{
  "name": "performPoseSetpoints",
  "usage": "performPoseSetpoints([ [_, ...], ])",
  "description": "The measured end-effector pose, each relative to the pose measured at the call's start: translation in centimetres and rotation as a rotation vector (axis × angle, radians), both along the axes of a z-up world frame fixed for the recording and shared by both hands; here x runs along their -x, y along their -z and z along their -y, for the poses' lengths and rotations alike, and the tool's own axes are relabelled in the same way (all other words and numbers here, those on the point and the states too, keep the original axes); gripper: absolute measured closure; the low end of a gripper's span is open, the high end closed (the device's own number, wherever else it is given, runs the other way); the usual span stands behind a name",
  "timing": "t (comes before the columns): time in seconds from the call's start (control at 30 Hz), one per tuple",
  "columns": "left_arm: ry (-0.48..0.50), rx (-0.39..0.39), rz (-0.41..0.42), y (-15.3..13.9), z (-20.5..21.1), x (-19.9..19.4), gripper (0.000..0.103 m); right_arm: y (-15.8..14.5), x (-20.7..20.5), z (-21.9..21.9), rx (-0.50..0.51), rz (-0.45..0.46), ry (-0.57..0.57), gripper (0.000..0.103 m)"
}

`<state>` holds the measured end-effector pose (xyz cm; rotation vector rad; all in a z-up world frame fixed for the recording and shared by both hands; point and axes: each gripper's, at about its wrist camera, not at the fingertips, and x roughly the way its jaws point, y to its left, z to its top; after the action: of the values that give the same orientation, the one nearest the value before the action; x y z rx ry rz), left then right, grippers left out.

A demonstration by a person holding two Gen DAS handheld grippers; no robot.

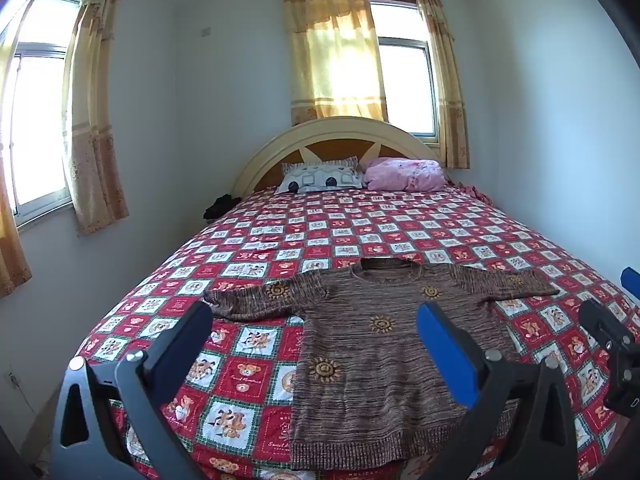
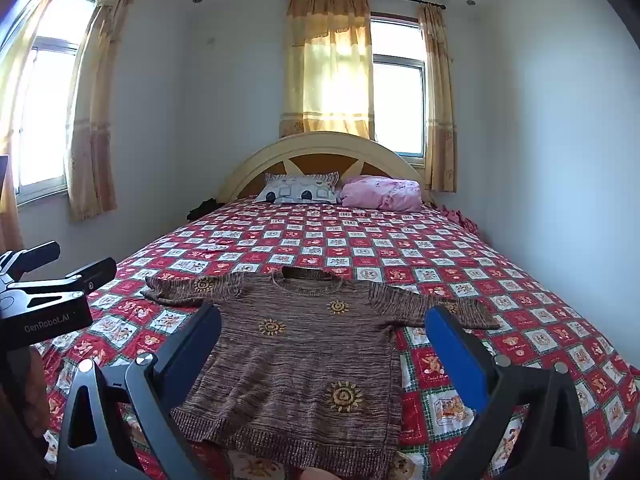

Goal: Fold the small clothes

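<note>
Lying flat and face-up on the near end of the bed [image 1: 248, 248], the brown knitted sweater [image 1: 384, 344] is found fully spread, both sleeves extended sideways and the hem nearest the cameras. No fold is observed; the task is judged to be at its opening step. The left gripper [image 1: 316, 340] and the right gripper [image 2: 324, 344] are both seen with jaws spread wide, nothing held, poised above the garment and clear of it. A sleeve or side edge would need to be pinched next and carried across the body, it is judged.
</note>
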<state>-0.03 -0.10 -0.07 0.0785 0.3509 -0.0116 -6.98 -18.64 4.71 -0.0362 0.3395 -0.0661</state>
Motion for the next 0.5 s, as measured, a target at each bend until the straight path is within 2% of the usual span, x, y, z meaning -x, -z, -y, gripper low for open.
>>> performPoseSetpoints([
  [0.03, 0.0, 0.023, -0.022, 0.01, -0.19, -0.21, 0.0, -0.01, 0.02, -0.02, -0.001, 0.003, 0.0, 0.001],
  [0.5, -0.036, 0.014, -0.009, -0.15, -0.68, -0.51, 0.0, -0.2, -0.12, 0.04, -0.002, 0.0, 0.001, 0.001],
])
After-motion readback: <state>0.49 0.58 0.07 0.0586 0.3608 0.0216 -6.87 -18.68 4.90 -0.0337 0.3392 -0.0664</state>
